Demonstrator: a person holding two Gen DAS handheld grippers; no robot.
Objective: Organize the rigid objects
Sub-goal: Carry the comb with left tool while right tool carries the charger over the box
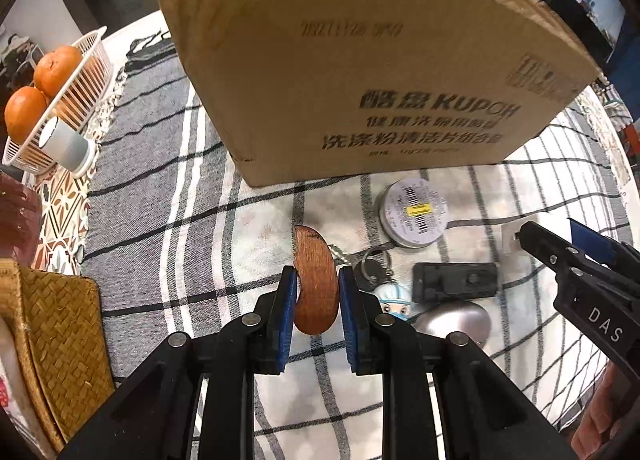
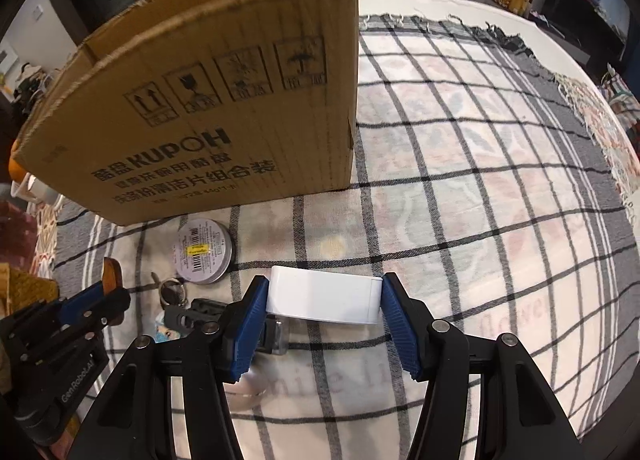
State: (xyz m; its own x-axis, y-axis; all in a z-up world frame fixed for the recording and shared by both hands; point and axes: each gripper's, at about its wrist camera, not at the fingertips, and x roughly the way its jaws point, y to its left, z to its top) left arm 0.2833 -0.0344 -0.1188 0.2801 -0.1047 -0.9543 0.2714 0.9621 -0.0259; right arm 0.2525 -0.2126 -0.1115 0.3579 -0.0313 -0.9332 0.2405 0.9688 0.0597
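**Supervisor:** What do you record at the left margin?

**Operator:** I note a white slatted basket [image 1: 96, 60] holding two oranges [image 1: 56, 64]. A grey cup [image 1: 66, 144] lies on its side, touching the basket's front. A woven straw basket [image 1: 60, 320] sits nearer, at the lower left. I see a dark red item [image 1: 16, 216] at the edge, blurred, possibly glass.

**Supervisor:** And the surface?

**Operator:** A grey-and-white checked cloth [image 2: 480, 180] overlies a tile-patterned cloth [image 1: 60, 196]. Beyond them I see a dark screen [image 2: 588, 8], far right.

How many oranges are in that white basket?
2 show. One orange sits toward the far end of the white basket; the other orange is nearer, beside a small grey cup. More may be hidden below.
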